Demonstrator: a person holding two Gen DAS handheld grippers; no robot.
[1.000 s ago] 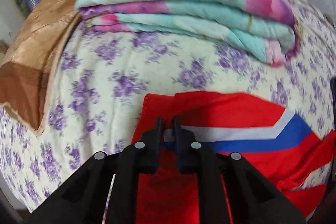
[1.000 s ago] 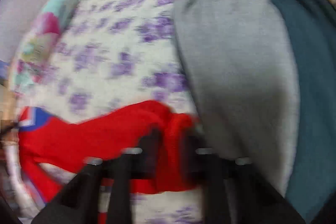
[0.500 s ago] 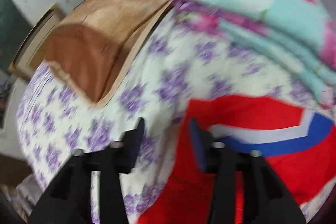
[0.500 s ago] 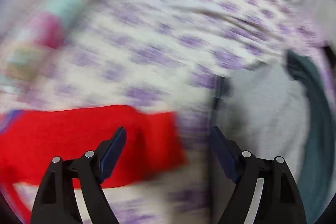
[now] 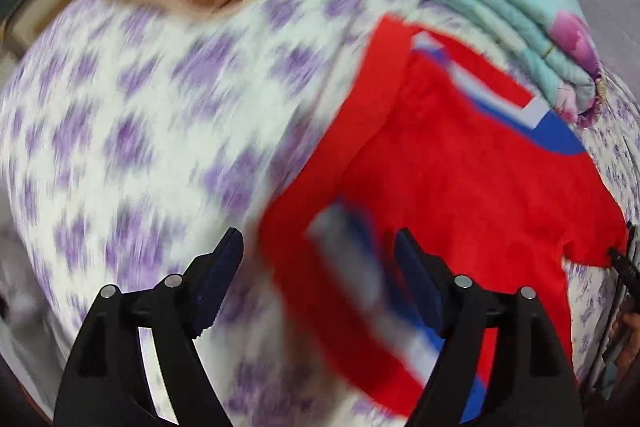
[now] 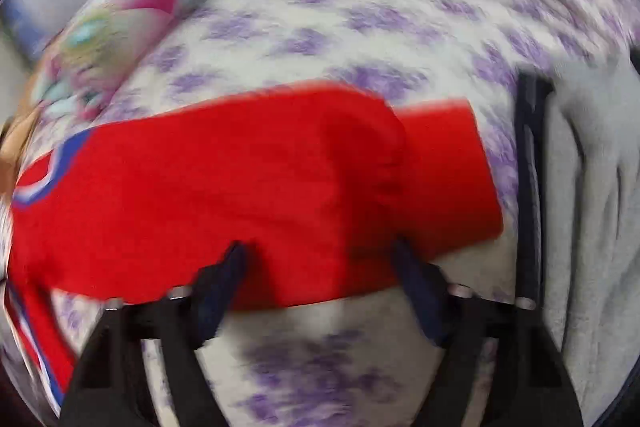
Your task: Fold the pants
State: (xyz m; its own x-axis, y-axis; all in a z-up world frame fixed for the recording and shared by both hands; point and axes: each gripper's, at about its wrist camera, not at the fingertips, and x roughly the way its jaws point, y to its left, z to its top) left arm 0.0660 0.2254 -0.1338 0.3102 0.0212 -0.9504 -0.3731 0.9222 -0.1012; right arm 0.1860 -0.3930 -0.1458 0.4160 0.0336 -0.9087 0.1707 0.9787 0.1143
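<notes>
— How far along?
— The red pants (image 5: 460, 171) lie on the bed (image 5: 140, 131), one fold laid over; more folds look needed.
— And the grippers?
— Left gripper (image 5: 318, 259) and right gripper (image 6: 320, 267) both have jaws apart, empty. A second ago each was clamped on cloth.

Motion blur smears the pants' (image 5: 460, 187) striped leg and the bed sheet (image 5: 140, 127). The grey garment (image 6: 592, 187) is cut off at the frame edge.
</notes>
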